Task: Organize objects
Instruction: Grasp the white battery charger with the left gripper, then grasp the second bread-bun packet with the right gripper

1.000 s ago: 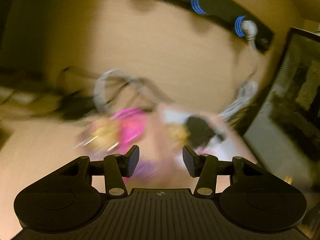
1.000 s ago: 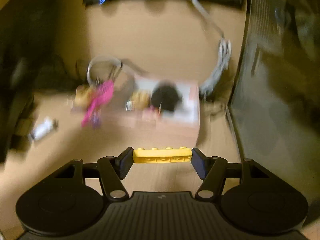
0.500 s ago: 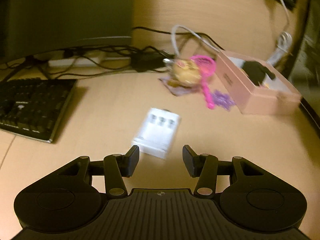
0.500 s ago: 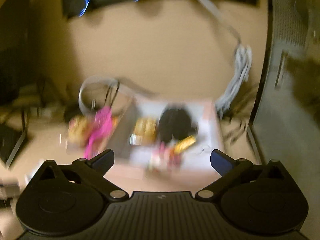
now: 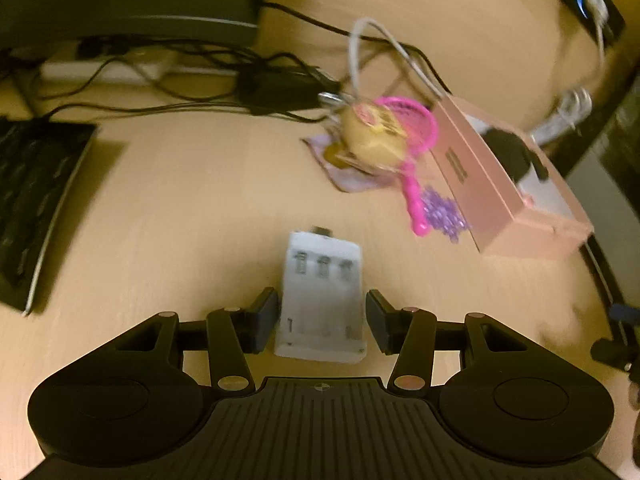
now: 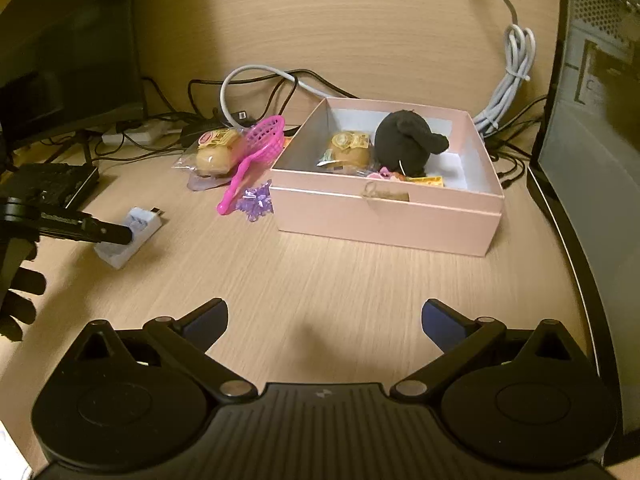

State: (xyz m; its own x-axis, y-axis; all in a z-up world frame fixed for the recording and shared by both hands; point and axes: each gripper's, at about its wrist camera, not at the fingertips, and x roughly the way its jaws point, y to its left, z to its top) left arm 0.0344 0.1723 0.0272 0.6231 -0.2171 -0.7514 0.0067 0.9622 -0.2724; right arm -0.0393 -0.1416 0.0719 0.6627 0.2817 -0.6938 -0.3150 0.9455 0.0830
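Between the half-spread fingers of the left gripper (image 5: pixel 322 322), not yet pinched, lies the white charger (image 5: pixel 322 300) on the desk, long axis running straight ahead, far from the wide-spread, empty right gripper (image 6: pixel 324 320) facing the pink box (image 6: pixel 386 210).

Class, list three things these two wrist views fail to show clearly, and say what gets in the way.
- Charger lettering, left wrist view: motion blur.
- Small items behind the box's front wall, right wrist view: only the tops of a pink piece and a yellow piece show.
- Keyboard, left wrist view: cut off by the left edge.
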